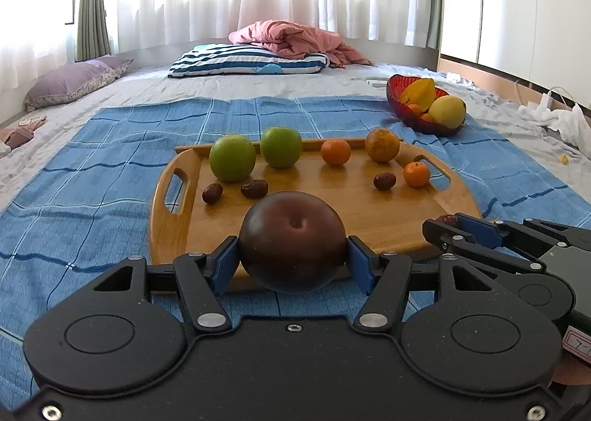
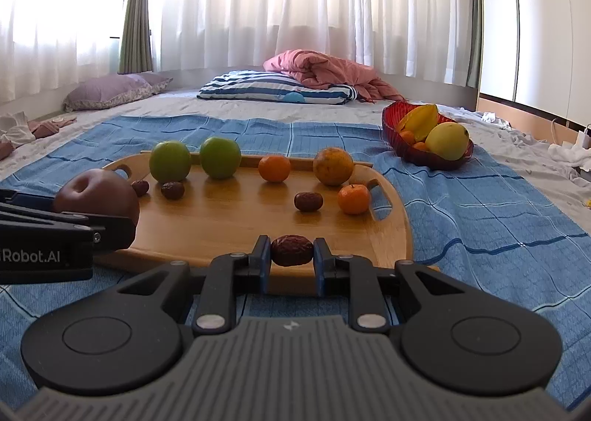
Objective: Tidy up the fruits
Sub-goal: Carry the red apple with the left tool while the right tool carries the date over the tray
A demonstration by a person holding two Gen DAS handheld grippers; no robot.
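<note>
My left gripper (image 1: 292, 249) is shut on a dark red apple (image 1: 291, 240) over the near edge of the wooden tray (image 1: 332, 195). My right gripper (image 2: 291, 251) is shut on a brown date (image 2: 291, 250) at the tray's near edge (image 2: 221, 221). On the tray stand two green apples (image 1: 232, 158) (image 1: 280, 146), two small oranges (image 1: 335, 152) (image 1: 416, 174), a mottled orange fruit (image 1: 382, 144) and three loose dates (image 1: 254, 188). The right gripper shows at the right of the left wrist view (image 1: 448, 227); the left gripper with its apple (image 2: 98, 199) shows at the left of the right wrist view.
A red glass bowl (image 1: 406, 114) with a starfruit, a yellow fruit and small oranges sits back right of the tray on the blue checked cloth (image 1: 92, 177). A striped pillow (image 1: 247, 61), pink blanket and purple pillow lie farther back on the bed.
</note>
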